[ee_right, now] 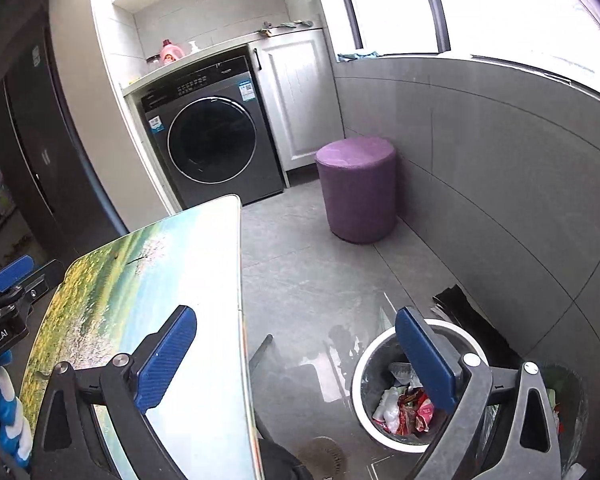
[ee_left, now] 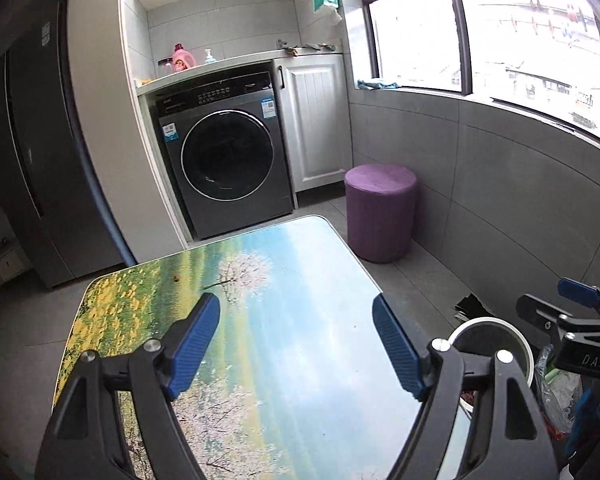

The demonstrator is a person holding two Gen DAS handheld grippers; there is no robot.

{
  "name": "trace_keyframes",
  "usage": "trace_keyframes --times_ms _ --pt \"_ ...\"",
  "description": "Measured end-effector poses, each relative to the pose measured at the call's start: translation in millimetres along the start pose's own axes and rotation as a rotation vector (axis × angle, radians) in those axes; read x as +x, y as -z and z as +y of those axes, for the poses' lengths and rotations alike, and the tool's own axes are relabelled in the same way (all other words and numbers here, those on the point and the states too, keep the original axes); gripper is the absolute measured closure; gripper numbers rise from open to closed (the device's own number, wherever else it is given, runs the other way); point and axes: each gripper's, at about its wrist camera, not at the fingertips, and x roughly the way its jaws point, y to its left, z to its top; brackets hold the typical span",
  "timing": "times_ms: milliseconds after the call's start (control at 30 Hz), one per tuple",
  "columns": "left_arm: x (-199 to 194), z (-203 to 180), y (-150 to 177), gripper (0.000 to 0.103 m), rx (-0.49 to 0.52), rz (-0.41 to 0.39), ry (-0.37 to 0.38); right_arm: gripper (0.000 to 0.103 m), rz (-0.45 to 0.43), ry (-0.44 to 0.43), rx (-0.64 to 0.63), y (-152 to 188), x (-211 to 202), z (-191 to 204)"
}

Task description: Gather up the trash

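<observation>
Both claws are empty and spread wide. The left gripper [ee_left: 296,344] hovers over the folding table [ee_left: 308,280], whose printed landscape top shows almost nothing beneath or ahead of its fingers except one small brown crumb [ee_left: 175,278] beyond the left fingertip, near the far-left part of the top. The right gripper [ee_right: 296,356] hangs off the table's right edge, its left finger over the tabletop [ee_right: 188,264] and its right finger directly above the white-rimmed trash bin [ee_right: 364,360] on the floor. Below that finger the bin already holds crumpled wrappers [ee_right: 404,408] in red and white (what each one is cannot be made out), so the collected trash lies inside the bin, just under the right claw. Judging from this, the collecting looks nearly finished: the table appears cleared apart from that crumb. Some dark flat material [ee_right: 472,316] lies on the floor past the bin, against the wall; whether it counts as trash I cannot tell.
</observation>
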Motion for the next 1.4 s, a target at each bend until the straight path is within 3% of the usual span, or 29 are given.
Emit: trace_keyframes --times_ms 300,433,633,867,1400 --pt "-36.8 78.4 27.3 0.024 -0.088 -0.030 -0.140 0.000 -0.036 -0.040 -0.148 -2.4 1.3 82.8" --pt "-47.5 98.3 35.4 0.014 -0.117 -0.057 -0.189 0.000 -0.065 -0.037 -0.190 0.2 -0.1 107.2" --pt "-56.5 122.3 45.6 0.007 -0.168 -0.069 -0.215 0.000 -0.093 -0.024 -0.230 4.3 -5.4 132.1" --pt "-61.7 142.6 52.3 0.000 -0.222 -0.099 -0.250 0.000 -0.126 0.021 -0.247 5.8 -6.2 141.1" --pt "-48.2 145.5 58.2 0.000 -0.226 -0.083 -0.292 0.000 -0.092 0.056 -0.230 10.6 14.8 131.4"
